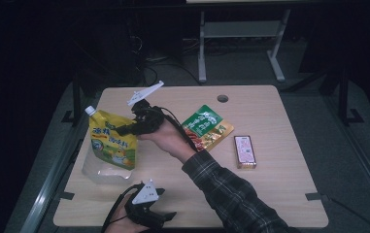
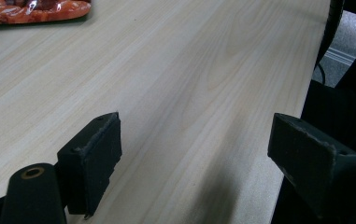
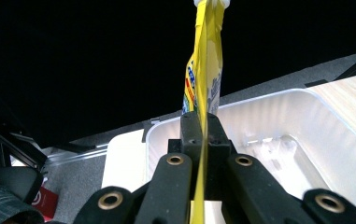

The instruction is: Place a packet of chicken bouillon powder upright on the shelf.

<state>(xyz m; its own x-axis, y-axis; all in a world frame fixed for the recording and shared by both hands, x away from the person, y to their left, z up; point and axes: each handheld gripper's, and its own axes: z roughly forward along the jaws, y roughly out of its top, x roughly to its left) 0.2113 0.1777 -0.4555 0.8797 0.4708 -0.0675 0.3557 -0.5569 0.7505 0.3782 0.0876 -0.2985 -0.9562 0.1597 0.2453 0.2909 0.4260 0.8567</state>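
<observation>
A yellow stand-up pouch (image 1: 110, 141) with a white spout hangs upright over a clear plastic bin (image 1: 97, 172) at the table's left side. My right gripper (image 1: 124, 130) is shut on the pouch's right edge. In the right gripper view the pouch (image 3: 203, 70) runs edge-on between the closed jaws of the right gripper (image 3: 202, 135), with the clear bin (image 3: 278, 107) below and behind it. Near the table's front edge my left gripper (image 1: 169, 216) lies low. In its own view the left gripper (image 2: 194, 158) stands wide open over bare wood, with nothing between its jaws.
A green and orange snack packet (image 1: 206, 127) lies at the middle of the wooden table (image 1: 270, 194), and its orange end (image 2: 31, 10) shows in the left gripper view. A small pink box (image 1: 244, 151) lies to its right. A cable hole (image 1: 222, 98) sits near the far edge.
</observation>
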